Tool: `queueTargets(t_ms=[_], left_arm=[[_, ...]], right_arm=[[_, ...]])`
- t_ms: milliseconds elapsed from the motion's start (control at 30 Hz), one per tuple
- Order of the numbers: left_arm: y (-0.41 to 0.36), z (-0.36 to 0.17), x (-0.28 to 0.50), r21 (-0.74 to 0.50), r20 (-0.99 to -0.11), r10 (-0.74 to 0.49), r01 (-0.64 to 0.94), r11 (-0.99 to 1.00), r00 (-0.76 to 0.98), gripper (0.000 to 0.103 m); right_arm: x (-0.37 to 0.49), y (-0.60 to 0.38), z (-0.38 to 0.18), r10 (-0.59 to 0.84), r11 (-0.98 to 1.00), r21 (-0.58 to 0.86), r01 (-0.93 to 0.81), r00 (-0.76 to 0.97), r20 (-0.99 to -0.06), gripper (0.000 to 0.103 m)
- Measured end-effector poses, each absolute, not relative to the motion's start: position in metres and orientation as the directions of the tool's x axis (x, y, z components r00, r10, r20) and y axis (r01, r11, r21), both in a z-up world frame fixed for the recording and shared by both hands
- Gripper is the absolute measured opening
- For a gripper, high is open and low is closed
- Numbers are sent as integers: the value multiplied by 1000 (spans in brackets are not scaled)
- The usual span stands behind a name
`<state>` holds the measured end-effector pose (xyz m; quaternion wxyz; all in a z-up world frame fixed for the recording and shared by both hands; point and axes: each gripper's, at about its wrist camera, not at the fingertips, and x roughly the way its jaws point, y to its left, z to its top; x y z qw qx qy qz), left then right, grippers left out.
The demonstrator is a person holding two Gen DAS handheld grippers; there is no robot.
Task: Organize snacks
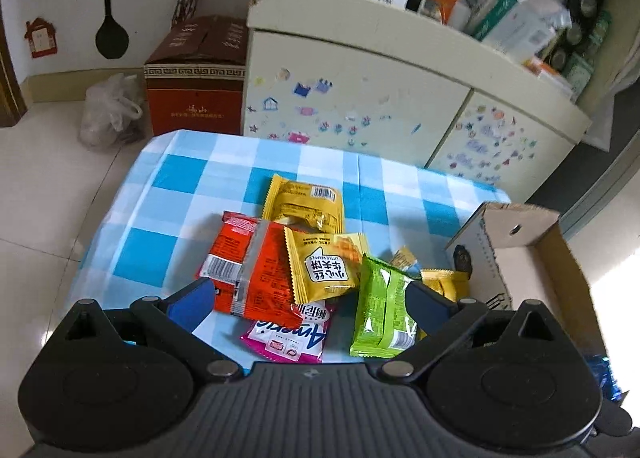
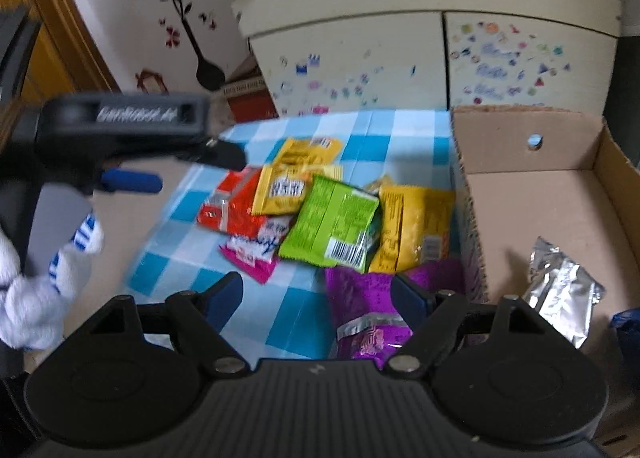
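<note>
Purple packet [image 2: 370, 312] lies under my right tool [image 2: 316, 298], jaws apart, empty. Left tool [image 1: 310, 298] gapes over the pile. I'd pinch one edge, then box [image 2: 520, 198].

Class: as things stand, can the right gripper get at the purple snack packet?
Probably yes. The right gripper is open and empty, the purple packet lies uncovered on the table just ahead of its fingers, beside the cardboard box.

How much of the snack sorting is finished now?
Barely started. Done: one silver packet lies in the cardboard box. In hand: nothing; both grippers' jaws stand open and empty over the pile. Left: the red, green, purple and other packets on the checked tablecloth.
</note>
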<state>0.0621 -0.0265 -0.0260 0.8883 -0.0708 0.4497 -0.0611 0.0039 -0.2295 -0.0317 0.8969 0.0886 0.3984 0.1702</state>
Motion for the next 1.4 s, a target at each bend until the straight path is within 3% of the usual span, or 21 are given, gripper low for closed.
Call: queueTargets(t_ms=[533, 800, 1033, 1200, 1400], left_arm=[[-73, -83, 90, -69, -829, -134, 137, 988, 544, 103], [-72, -101, 90, 55, -847, -9, 104, 993, 532, 103], [-44, -108, 82, 128, -872, 96, 36, 991, 480, 103], [-30, -93, 76, 38, -857, 14, 35, 999, 516, 103], [-58, -82, 80, -99, -815, -179, 173, 980, 552, 103]], right_arm=[[14, -217, -65, 212, 975, 124, -183, 622, -754, 82], [9, -201, -75, 186, 970, 40, -242, 619, -763, 88], [8, -201, -72, 259, 955, 111, -276, 590, -765, 89], [5, -199, -71, 301, 941, 142, -308, 567, -766, 90], [3, -203, -63, 287, 947, 130, -293, 595, -751, 88]])
